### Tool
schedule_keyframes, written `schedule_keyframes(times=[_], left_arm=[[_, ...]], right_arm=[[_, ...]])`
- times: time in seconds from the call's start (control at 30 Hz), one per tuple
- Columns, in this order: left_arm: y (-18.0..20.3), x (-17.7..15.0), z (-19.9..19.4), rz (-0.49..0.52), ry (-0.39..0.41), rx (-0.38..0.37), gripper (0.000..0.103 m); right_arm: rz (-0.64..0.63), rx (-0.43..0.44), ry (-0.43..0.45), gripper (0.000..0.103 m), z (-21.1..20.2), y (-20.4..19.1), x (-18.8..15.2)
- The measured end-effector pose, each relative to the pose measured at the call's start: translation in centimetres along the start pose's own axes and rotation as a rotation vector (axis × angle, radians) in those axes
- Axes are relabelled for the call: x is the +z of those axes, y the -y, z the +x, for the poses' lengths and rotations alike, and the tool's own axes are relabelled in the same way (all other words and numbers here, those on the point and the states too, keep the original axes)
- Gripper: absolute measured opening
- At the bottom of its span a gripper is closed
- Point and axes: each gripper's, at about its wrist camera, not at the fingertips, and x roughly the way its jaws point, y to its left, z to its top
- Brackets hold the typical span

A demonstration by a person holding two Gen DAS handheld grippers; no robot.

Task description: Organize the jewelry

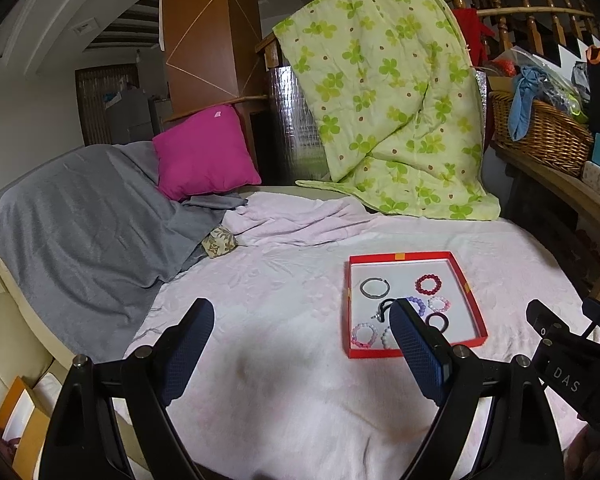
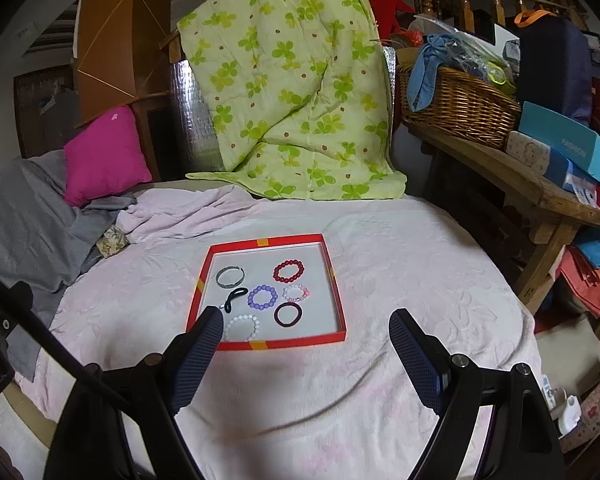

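Left gripper (image 1: pixel 302 326) and right gripper (image 2: pixel 306 330) both hang with jaws wide apart and empty over the pink blanket (image 2: pixel 400 248), short of the red tray (image 2: pixel 268 242) at frame centre.
The bracelets inside, such as the dark red beaded one (image 2: pixel 288 271) and the silver bangle (image 2: pixel 230 276), look light, small and likely to roll; pinching across a rim seems safest. The left finger (image 2: pixel 204 330) covers the tray's lower-left corner, and the black clasp piece (image 2: pixel 236 296) is hard to identify.

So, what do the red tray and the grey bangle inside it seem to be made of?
The red tray looks like matte cardboard: thin, flat walls with orange tape patches. The grey bangle seems to be metal, perhaps silver-toned: a thin, rigid open ring with a gap and a slight sheen, though plastic cannot be excluded.
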Motion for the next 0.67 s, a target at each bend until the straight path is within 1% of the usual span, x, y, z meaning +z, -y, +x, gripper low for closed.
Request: schedule_keyframes(times=[0.27,0.57,0.67], left_arm=[[0.5,0.7,4.9,-0.003,-0.032,0.002,0.09],[1.1,1.0,8.8,-0.011,-0.041,-0.008,0.09],[1.5,0.9,9.8,-0.01,-0.032,-0.004,0.09]], right_arm=[[-0.01,0.003,-0.028,0.088,4.9,-0.9,1.1],[-0.02,0.001,-0.037,0.088,8.7,-1.6,1.5],[-0.011,0.003,-0.02,0.088,9.3,-1.4,1.4]])
